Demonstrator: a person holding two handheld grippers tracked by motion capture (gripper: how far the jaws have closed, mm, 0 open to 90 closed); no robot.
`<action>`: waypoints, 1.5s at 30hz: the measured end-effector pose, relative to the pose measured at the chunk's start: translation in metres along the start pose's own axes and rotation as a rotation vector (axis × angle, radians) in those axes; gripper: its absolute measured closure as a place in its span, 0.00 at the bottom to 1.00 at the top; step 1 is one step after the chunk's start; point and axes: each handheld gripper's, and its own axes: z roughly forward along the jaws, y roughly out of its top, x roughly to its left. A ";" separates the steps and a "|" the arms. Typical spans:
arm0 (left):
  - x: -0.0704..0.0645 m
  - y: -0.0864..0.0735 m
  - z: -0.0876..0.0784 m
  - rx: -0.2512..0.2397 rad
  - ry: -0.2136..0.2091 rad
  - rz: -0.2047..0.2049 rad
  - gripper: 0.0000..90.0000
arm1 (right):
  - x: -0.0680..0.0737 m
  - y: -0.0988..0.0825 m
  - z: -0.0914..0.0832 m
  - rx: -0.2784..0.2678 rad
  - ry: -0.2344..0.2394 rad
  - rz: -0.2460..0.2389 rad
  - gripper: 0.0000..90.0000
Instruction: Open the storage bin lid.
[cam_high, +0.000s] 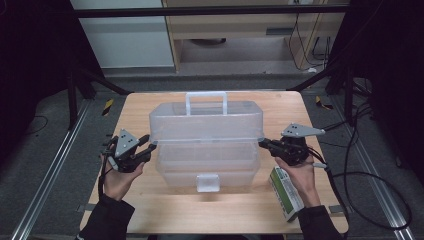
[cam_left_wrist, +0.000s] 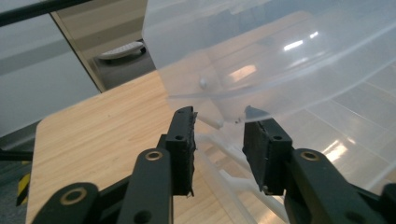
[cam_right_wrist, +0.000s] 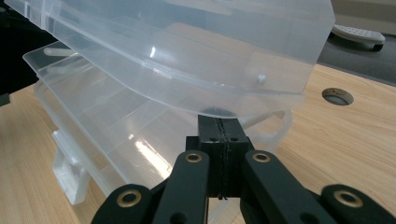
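Work in hand: opening the clear plastic box (cam_high: 207, 150) that sits mid-table (cam_high: 150, 200), lid (cam_high: 206, 120) hinged up at the far side.
Done so far: the latch (cam_high: 207, 182) at the near wall hangs free and the lid is raised well off the base – judged from how it stands, the opening is mostly done.
Left to do: probably tipping the lid fully back and letting go at the right end; the small carton (cam_high: 286, 194) by the right forearm is not yet in the box, and it may be meant for it (a guess).
Left gripper (cam_high: 145, 146): at the box's left end, jaws parted; in the left gripper view the pads (cam_left_wrist: 184, 144) stand apart with the lid's corner edge above and between them – released, not pressing on it.
Right gripper (cam_high: 265, 144): at the box's right end, jaws clenched together; in the right gripper view (cam_right_wrist: 219, 128) the tips sit right under the lid's lower edge, seeming to prop it rather than pinch it – no plastic shows between the pads.
Box contents: nothing seen inside; the base looks bare through its clear walls.
Lid: handle (cam_high: 206, 102) on top, tilted back, empty underneath.
Carton: lying flat on the table, near the right-hand front corner, apart from the box.
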 end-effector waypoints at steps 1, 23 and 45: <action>0.000 0.000 0.001 -0.006 0.003 0.000 0.68 | 0.000 0.000 0.000 0.000 -0.001 -0.001 1.00; -0.001 0.003 0.006 -0.041 0.003 0.017 0.72 | 0.001 -0.002 0.003 0.020 -0.015 -0.013 0.99; -0.001 0.006 0.006 -0.027 0.004 0.003 0.73 | 0.009 -0.022 0.007 0.171 -0.103 -0.049 0.70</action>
